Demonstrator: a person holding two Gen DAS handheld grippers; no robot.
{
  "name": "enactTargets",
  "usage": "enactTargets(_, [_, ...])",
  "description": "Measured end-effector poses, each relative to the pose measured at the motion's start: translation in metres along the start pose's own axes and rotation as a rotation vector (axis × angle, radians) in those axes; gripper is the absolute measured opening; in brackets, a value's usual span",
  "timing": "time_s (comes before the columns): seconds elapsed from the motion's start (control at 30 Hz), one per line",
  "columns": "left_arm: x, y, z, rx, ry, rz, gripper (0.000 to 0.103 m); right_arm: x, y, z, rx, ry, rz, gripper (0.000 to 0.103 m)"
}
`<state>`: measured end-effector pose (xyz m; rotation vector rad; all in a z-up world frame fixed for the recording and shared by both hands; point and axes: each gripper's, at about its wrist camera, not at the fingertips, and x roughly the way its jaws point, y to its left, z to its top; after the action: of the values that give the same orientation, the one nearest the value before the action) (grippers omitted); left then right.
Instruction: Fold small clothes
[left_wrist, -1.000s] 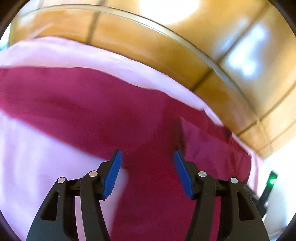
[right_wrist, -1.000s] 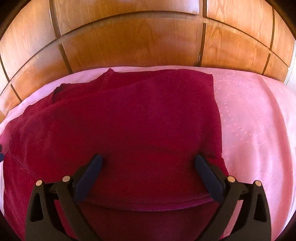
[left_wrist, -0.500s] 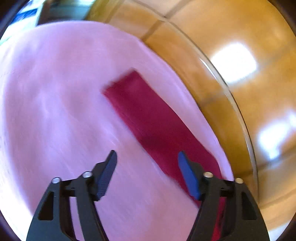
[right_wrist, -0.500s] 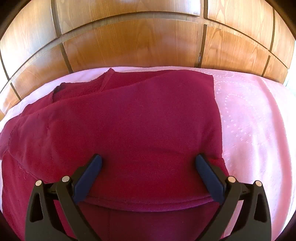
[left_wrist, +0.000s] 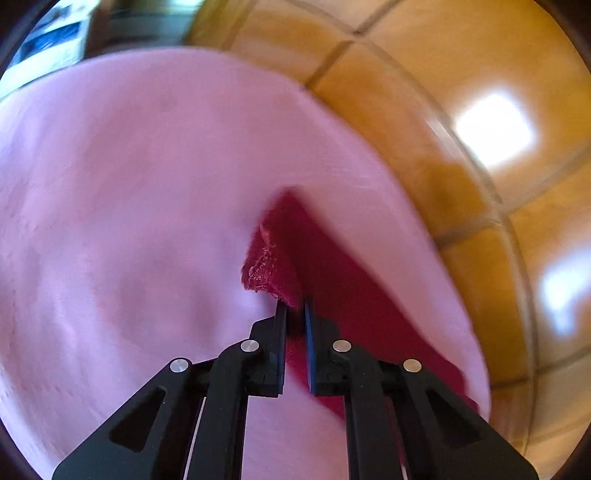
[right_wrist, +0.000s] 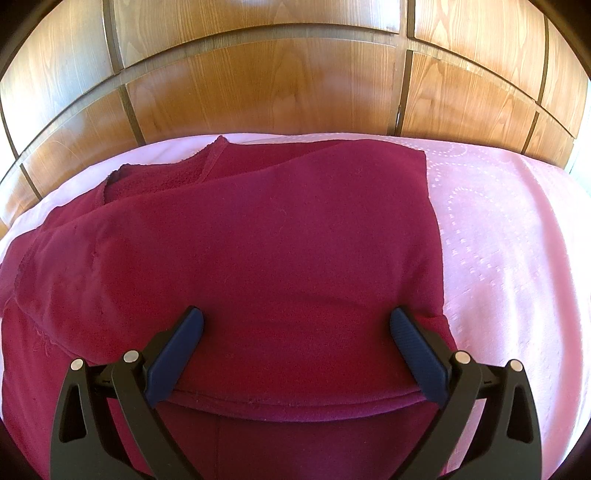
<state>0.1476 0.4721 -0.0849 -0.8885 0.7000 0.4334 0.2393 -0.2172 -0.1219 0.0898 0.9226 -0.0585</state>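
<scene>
A dark red garment (right_wrist: 280, 236) lies partly folded on the pink bedsheet (right_wrist: 498, 229). In the right wrist view it fills the middle, with one layer folded over another. My right gripper (right_wrist: 295, 325) is open and hovers just above the garment's near part. In the left wrist view a narrow strip of the same garment (left_wrist: 332, 280) runs along the bed's far edge. My left gripper (left_wrist: 294, 308) is shut on the strip near its frayed end.
A wooden panelled wardrobe (right_wrist: 266, 74) stands right behind the bed, seen also in the left wrist view (left_wrist: 461, 122). The pink sheet (left_wrist: 129, 221) stretches to the left of the left gripper. Blurred room items sit at the far upper left.
My left gripper swung away from the garment's middle to its narrow end and closed on it. The right gripper has stayed open and still; the garment's left side shifted slightly.
</scene>
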Motion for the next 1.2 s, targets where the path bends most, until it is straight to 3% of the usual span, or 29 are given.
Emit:
enactTargets(0.13, [-0.029,-0.05,-0.025,0.16,-0.018,-0.143,0.007,0.001,-0.001,0.0,0.0,-0.001,0.001,0.101])
enactTargets(0.27, [-0.046,-0.115,-0.078,0.327,0.013,-0.274,0.007,0.0,-0.002,0.0,0.0,-0.001,0.003,0.101])
enactTargets(0.4, [-0.042,-0.165,-0.143,0.474,0.078,-0.341,0.007,0.0,-0.003,0.0,0.002,-0.002,0.007,0.101])
enactTargets(0.53, [-0.027,-0.197,-0.206,0.594,0.163,-0.339,0.008,0.0,-0.005,0.0,0.008,-0.005,0.014,0.101])
enactTargets(0.6, [-0.023,-0.204,-0.233,0.642,0.193,-0.335,0.026,0.0,-0.006,0.001,0.01,-0.005,0.017,0.101])
enactTargets(0.63, [-0.021,-0.208,-0.239,0.649,0.198,-0.335,0.043,0.0,-0.007,0.001,0.011,-0.006,0.019,0.101])
enactTargets(0.67, [-0.026,-0.204,-0.249,0.656,0.189,-0.33,0.053,0.0,-0.007,0.001,0.012,-0.006,0.02,0.101])
enactTargets(0.9, [-0.061,-0.164,-0.303,0.788,0.151,-0.271,0.054,-0.002,-0.004,0.007,0.001,0.015,0.015,0.1])
enactTargets(0.97, [-0.061,-0.156,-0.318,0.82,0.133,-0.237,0.054,-0.01,0.003,0.014,-0.018,0.017,0.015,0.092])
enactTargets(1.03, [-0.055,-0.145,-0.329,0.848,0.157,-0.214,0.054,-0.026,0.017,0.023,-0.027,0.0,0.094,0.082])
enactTargets(1.1, [-0.046,-0.143,-0.329,0.838,0.157,-0.218,0.055,-0.042,0.045,0.032,-0.028,0.032,0.327,0.074])
enactTargets(1.13, [-0.045,-0.14,-0.327,0.818,0.162,-0.236,0.056,-0.044,0.057,0.034,-0.033,0.067,0.419,0.073])
enactTargets(1.17, [-0.043,-0.14,-0.32,0.799,0.17,-0.253,0.058,-0.046,0.083,0.034,-0.062,0.132,0.569,0.069])
enactTargets(1.2, [-0.042,-0.137,-0.317,0.774,0.176,-0.273,0.058,-0.047,0.1,0.032,-0.09,0.171,0.651,0.065])
